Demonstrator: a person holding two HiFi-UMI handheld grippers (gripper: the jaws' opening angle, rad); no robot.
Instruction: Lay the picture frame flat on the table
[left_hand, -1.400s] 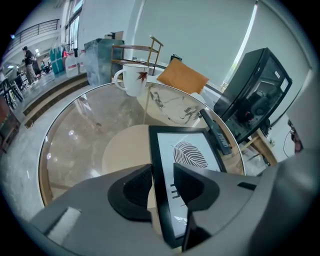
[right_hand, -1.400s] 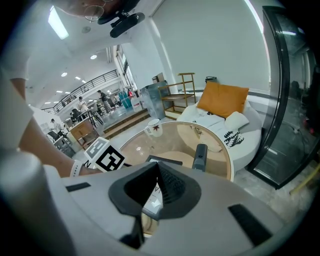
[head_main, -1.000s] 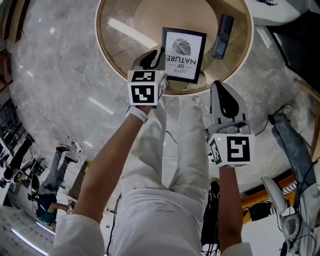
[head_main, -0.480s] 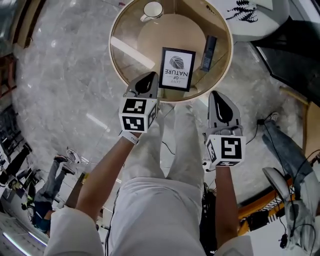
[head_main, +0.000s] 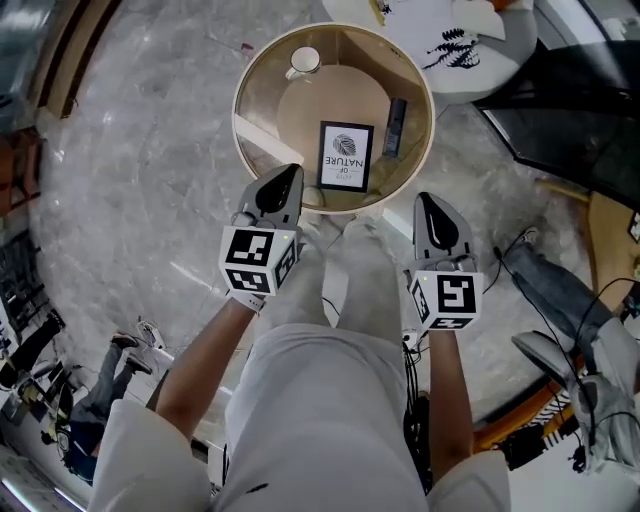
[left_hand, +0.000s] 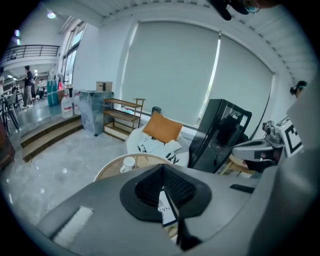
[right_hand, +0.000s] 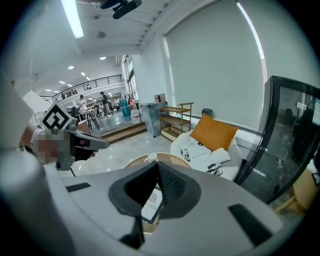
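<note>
The black picture frame (head_main: 345, 156) with a white print lies flat near the front of the round glass-topped table (head_main: 256, 112). My left gripper (head_main: 284, 178) hovers over the table's near rim, left of the frame and apart from it, shut and empty. The right gripper (head_main: 428, 205) hangs off the table's near right side, also shut with nothing held. In the left gripper view the left gripper (left_hand: 162, 167) shows its jaws meeting, with the frame (left_hand: 166, 209) below them. In the right gripper view the frame (right_hand: 151, 206) sits under the closed tips of the right gripper (right_hand: 157, 165).
A white cup (head_main: 304, 61) stands at the table's far left and a slim dark device (head_main: 395, 127) lies right of the frame. A white chair (head_main: 455, 40) with cushions is behind the table, a black cabinet (head_main: 560, 110) to the right. Cables trail on the marble floor.
Both grippers have lifted up and back from the table. The left gripper, earlier at the frame's left edge, is now clear of it. The frame stays flat.
</note>
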